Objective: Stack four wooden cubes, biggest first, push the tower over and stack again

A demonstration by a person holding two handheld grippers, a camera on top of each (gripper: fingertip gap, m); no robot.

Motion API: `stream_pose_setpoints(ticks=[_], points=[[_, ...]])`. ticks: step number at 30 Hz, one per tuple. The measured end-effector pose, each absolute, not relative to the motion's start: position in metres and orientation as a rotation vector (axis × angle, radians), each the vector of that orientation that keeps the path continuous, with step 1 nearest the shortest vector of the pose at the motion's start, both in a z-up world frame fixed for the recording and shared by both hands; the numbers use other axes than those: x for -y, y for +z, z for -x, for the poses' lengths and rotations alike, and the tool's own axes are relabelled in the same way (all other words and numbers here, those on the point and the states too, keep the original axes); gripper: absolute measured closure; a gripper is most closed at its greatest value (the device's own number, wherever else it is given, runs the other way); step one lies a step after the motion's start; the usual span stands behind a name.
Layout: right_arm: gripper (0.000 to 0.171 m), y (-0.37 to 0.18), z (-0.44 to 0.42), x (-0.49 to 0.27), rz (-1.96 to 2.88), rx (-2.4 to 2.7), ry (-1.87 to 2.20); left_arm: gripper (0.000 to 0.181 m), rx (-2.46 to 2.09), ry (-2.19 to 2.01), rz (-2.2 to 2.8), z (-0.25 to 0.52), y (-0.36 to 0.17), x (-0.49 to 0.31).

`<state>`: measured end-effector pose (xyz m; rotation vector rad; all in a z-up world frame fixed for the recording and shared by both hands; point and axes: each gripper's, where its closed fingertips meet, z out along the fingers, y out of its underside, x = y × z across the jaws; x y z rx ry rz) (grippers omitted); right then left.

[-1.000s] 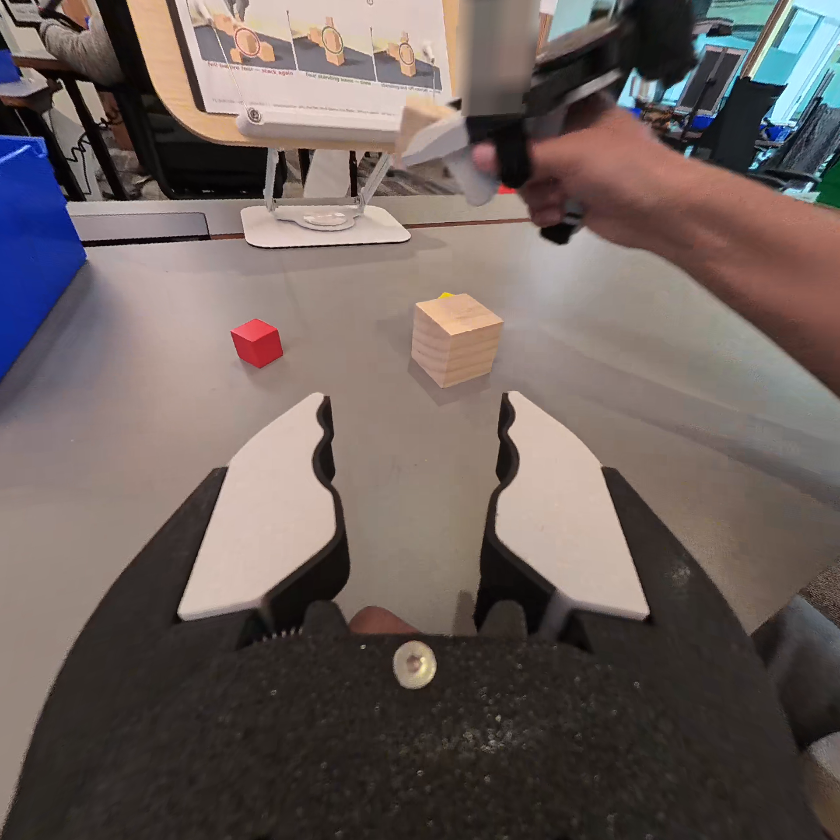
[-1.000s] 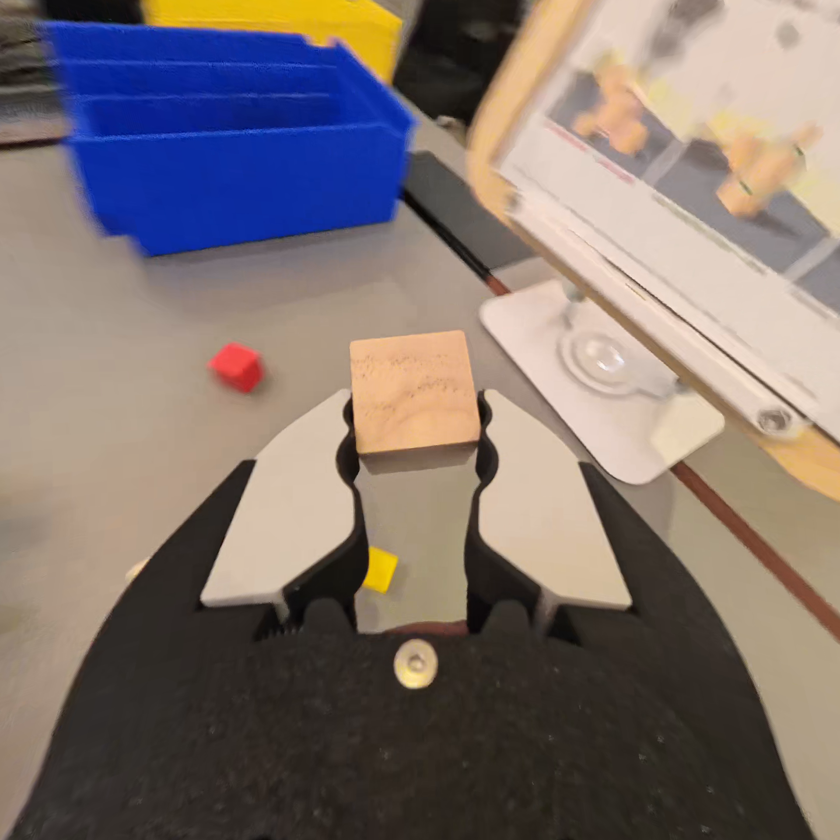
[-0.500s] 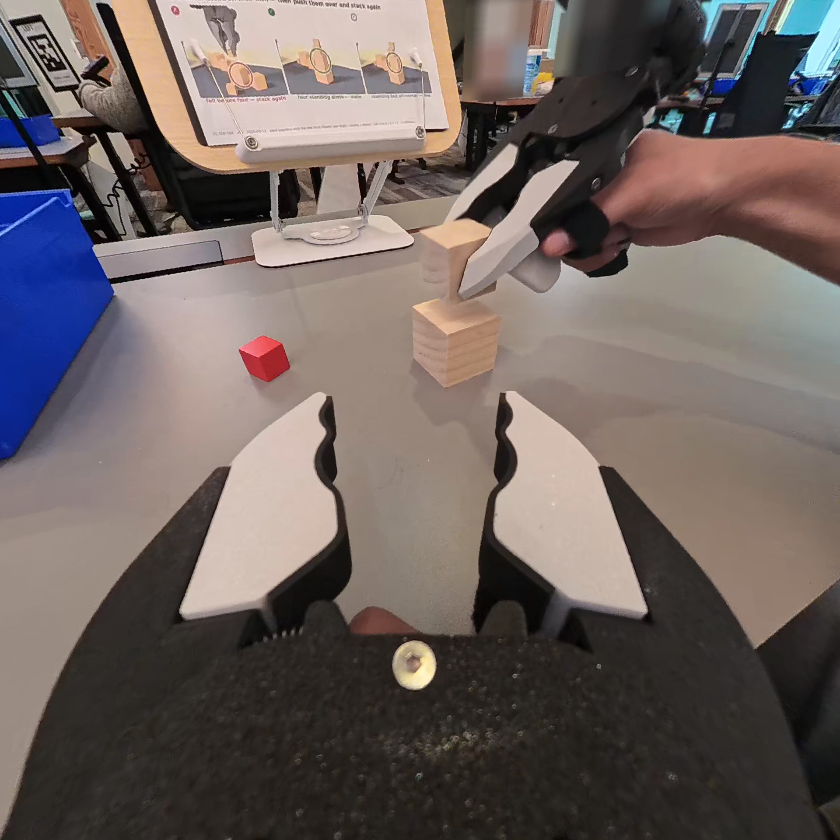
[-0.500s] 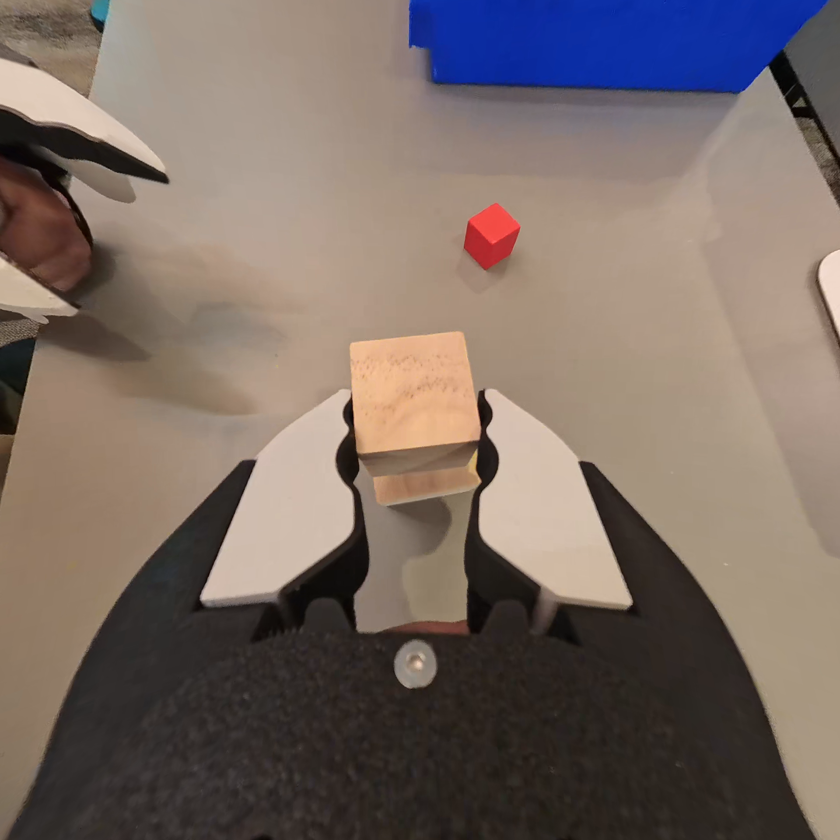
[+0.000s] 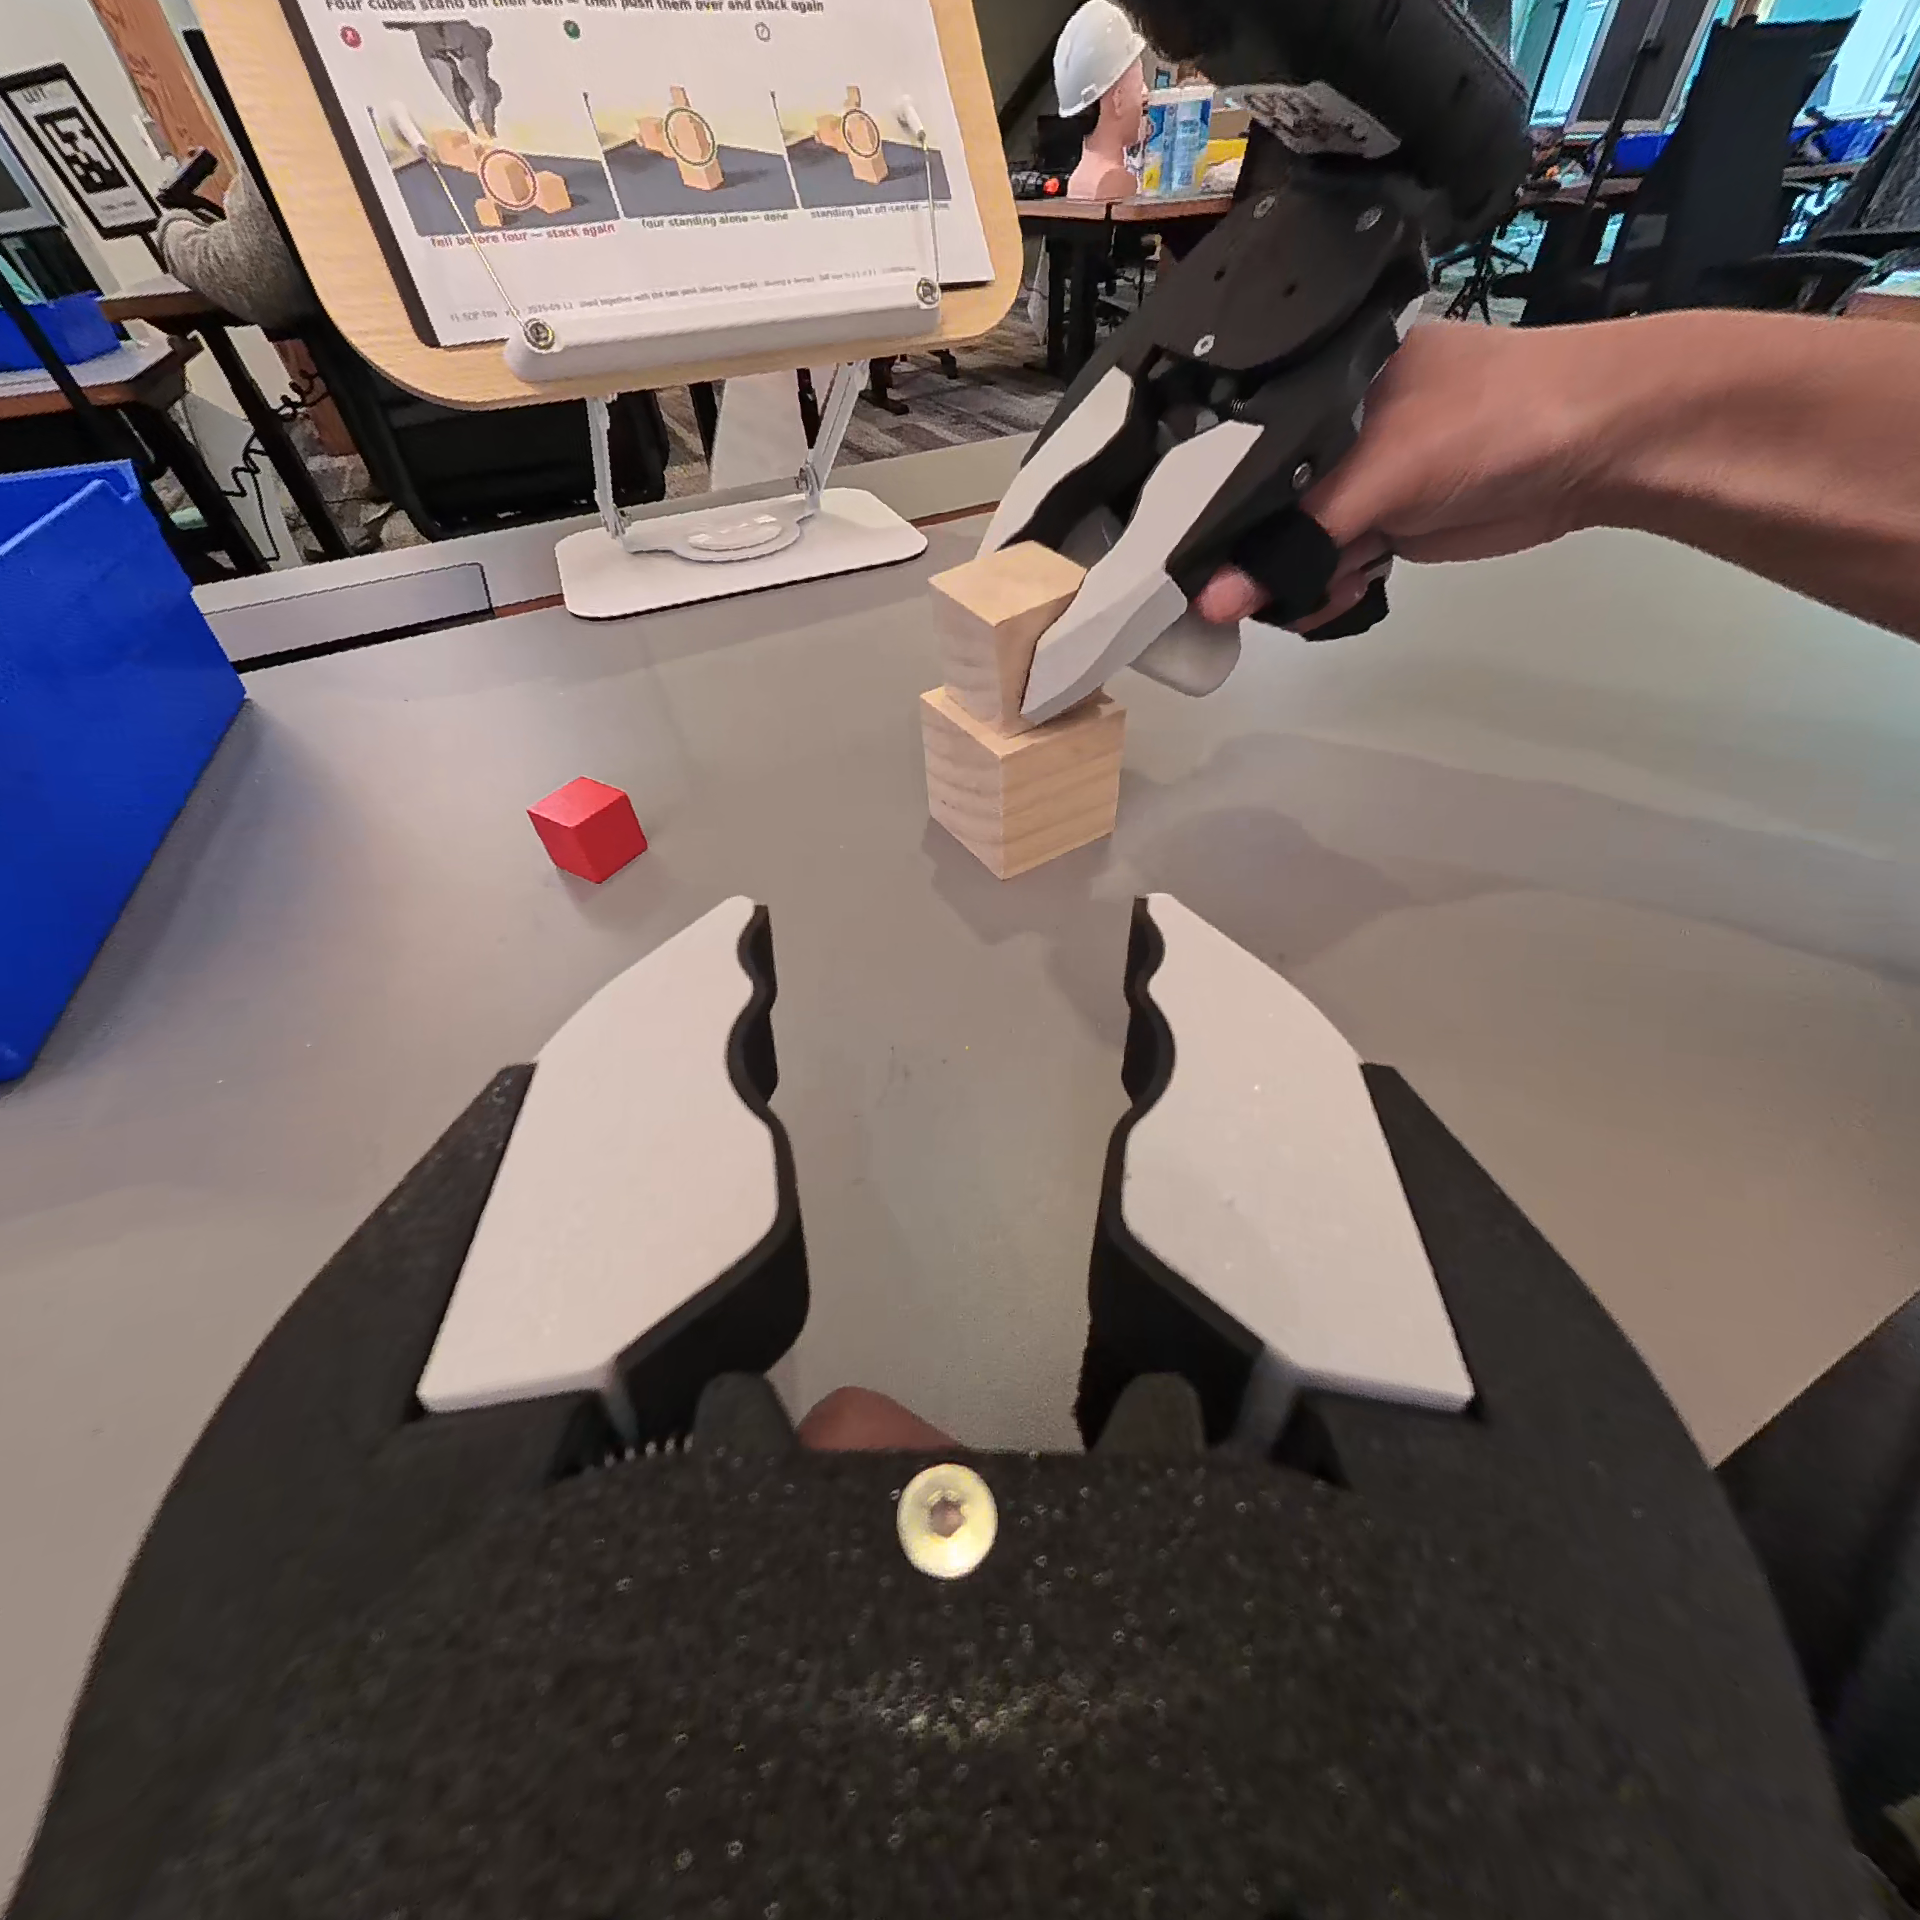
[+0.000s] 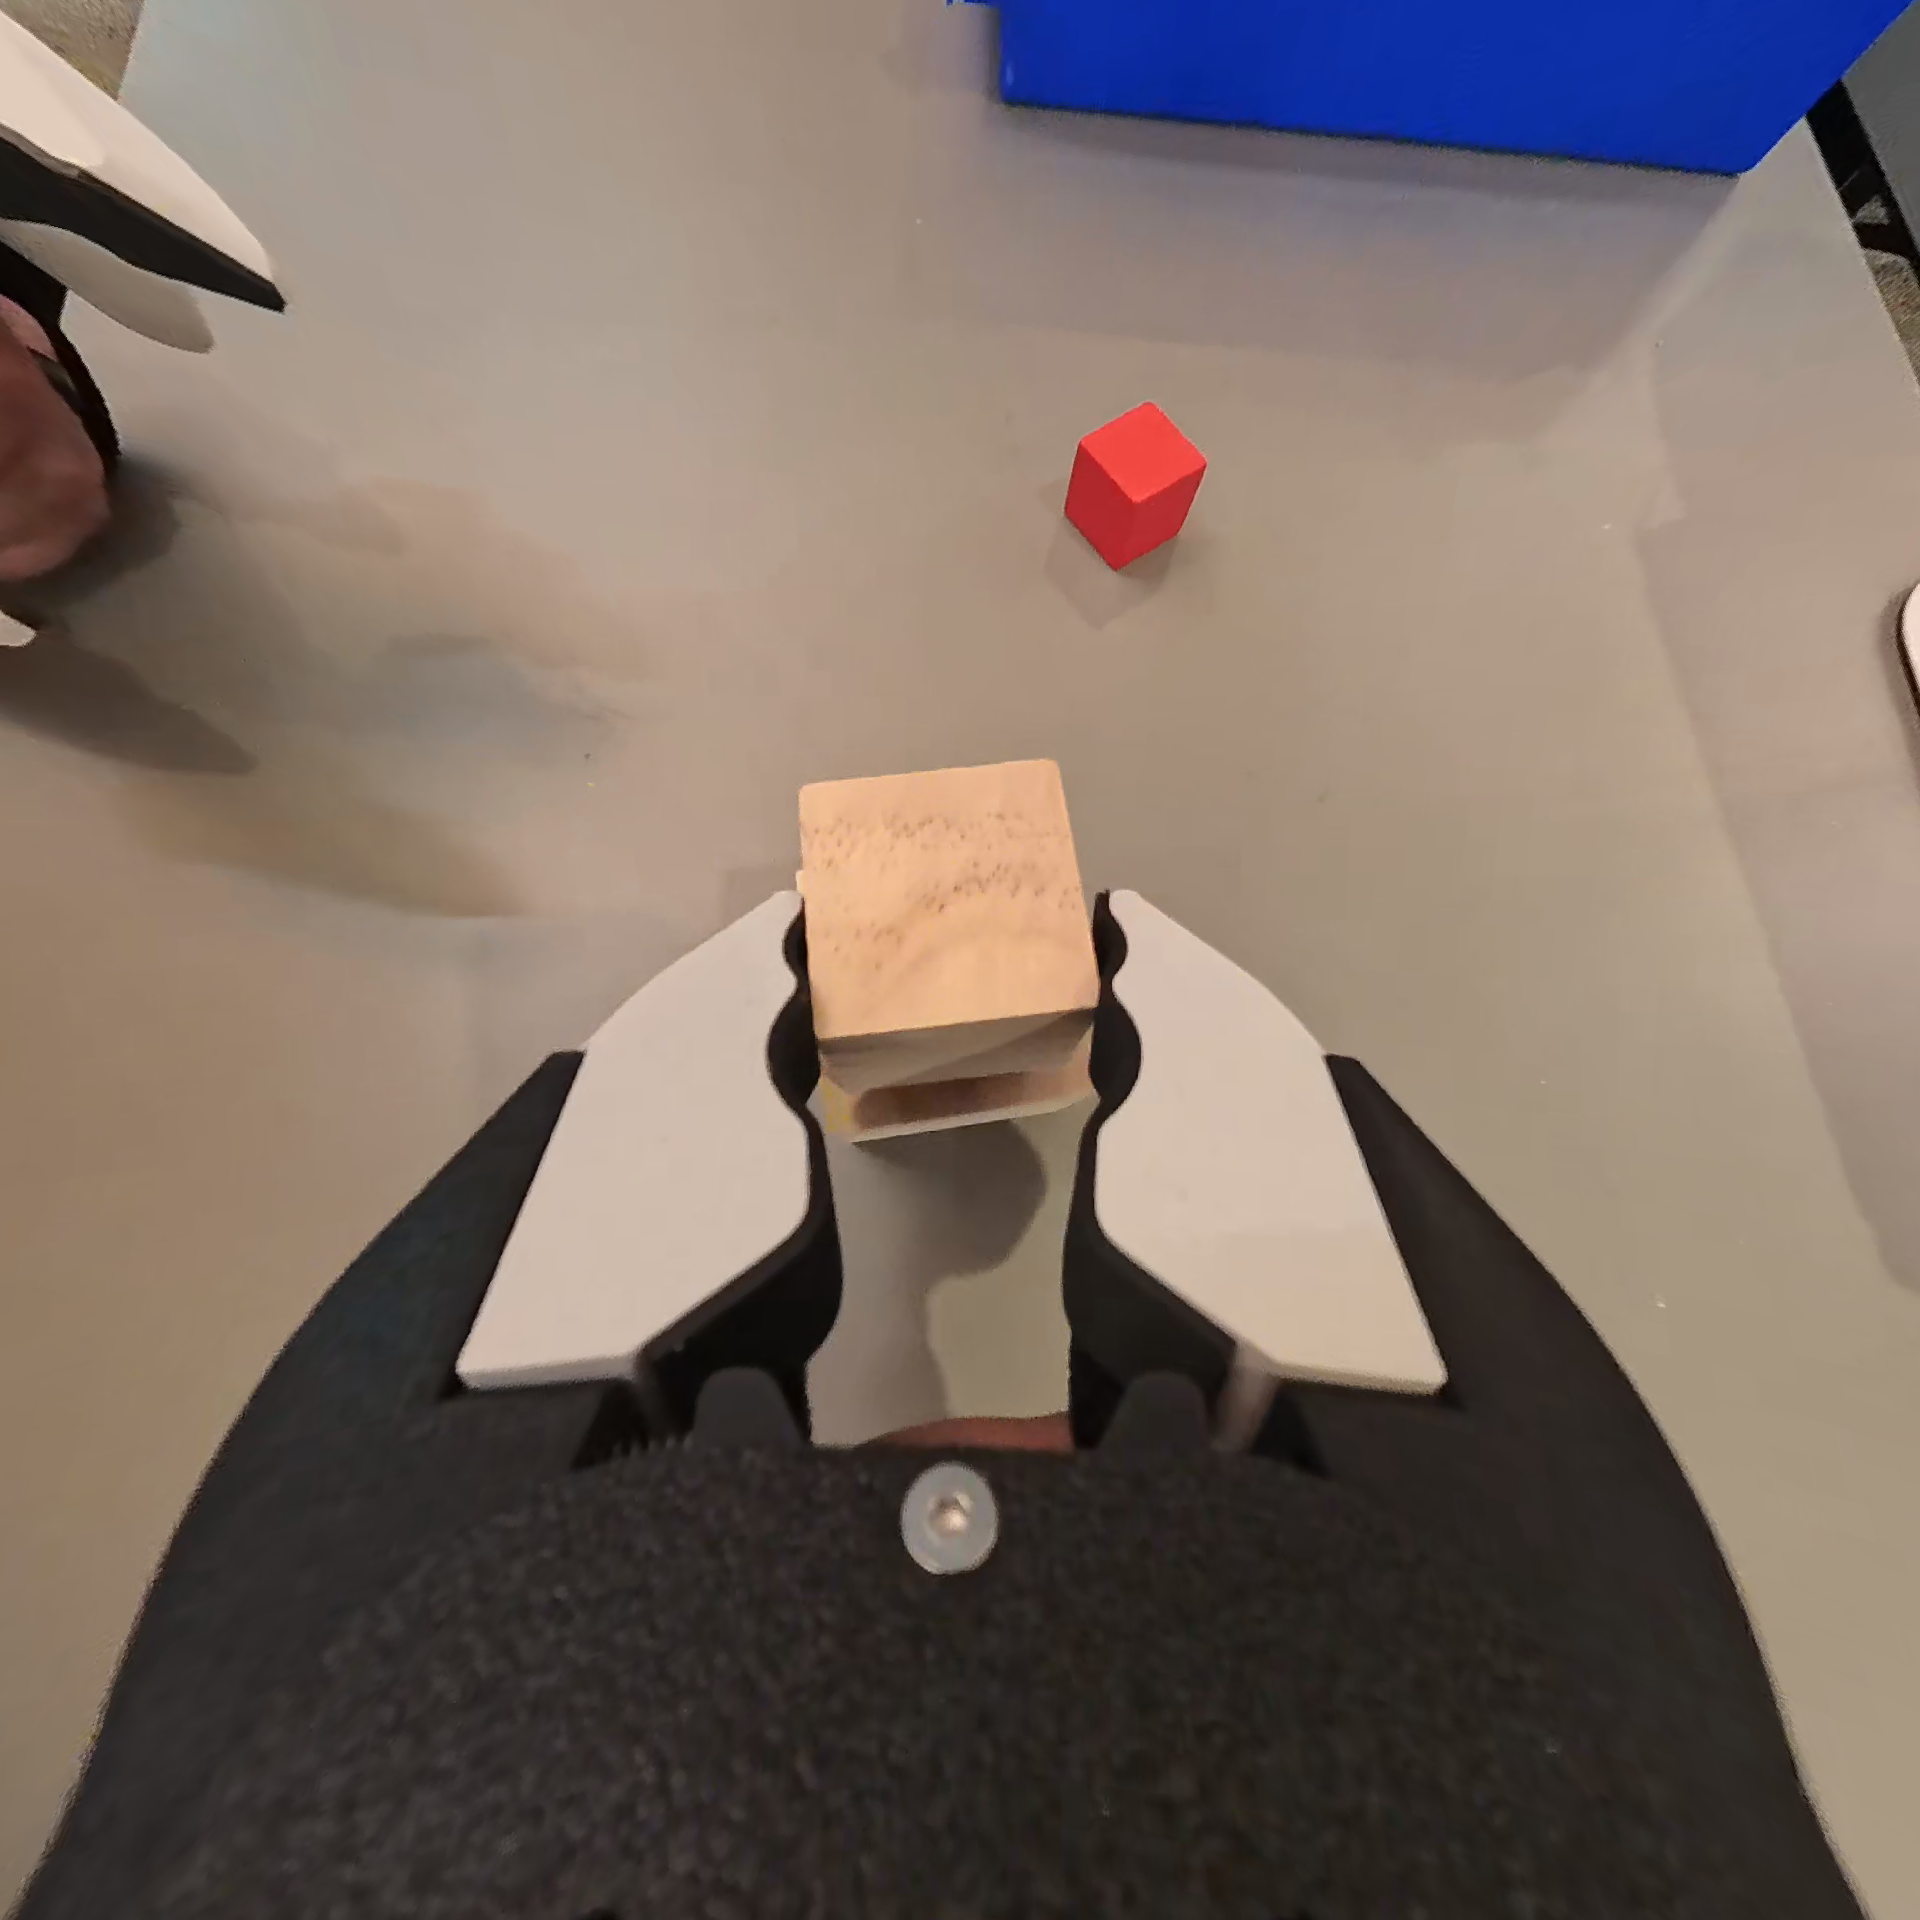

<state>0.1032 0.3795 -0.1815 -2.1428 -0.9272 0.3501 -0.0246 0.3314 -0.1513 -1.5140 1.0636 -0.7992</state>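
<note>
Left wrist view: right gripper [image 5: 1049, 634] sets the second cube [image 5: 992, 629] on the big cube [image 5: 1023, 795], jaws clamping it. Left gripper [image 5: 951, 997] gapes empty; the red cube [image 5: 587, 828] at ten o'clock waits.

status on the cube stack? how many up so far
Done: the largest wooden cube stands on the grey table as the base. In hand: the right hand-held gripper is shut on the second wooden cube, which sits on or just above the base, not yet released. Left: let go, then add two more; only the red cube is visible loose. The left hand-held gripper is open, empty. Push-over and restack remain.
</note>
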Motion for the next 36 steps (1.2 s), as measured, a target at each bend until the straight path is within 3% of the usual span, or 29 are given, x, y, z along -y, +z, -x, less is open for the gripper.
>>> stream_pose_setpoints(ticks=[2,5,15,22,28,36], points=[[0.121,-0.181,-0.106,-0.38,2.133,0.926,0.329,0.117,-1.064,-0.8,1.513,0.025,-0.151,-0.331],[0.099,-0.171,-0.109,-0.377,2.092,0.901,0.339,0.117,-1.066,-0.803,1.512,0.024,-0.151,-0.331],[0.103,-0.085,-0.133,-0.302,1.904,0.488,-0.016,0.117,-1.04,-0.835,1.535,0.026,-0.15,-0.334],[0.097,-0.137,-0.14,-0.234,1.894,-0.09,-0.033,0.116,-0.965,-0.807,1.537,0.03,-0.146,-0.343],[0.094,-0.162,-0.131,-0.218,1.864,-0.212,0.014,0.116,-0.954,-0.76,1.551,0.03,-0.148,-0.347],[0.095,-0.164,-0.125,-0.212,1.859,-0.163,0.02,0.116,-1.46,-0.481,1.632,0.004,-0.17,-0.428]])
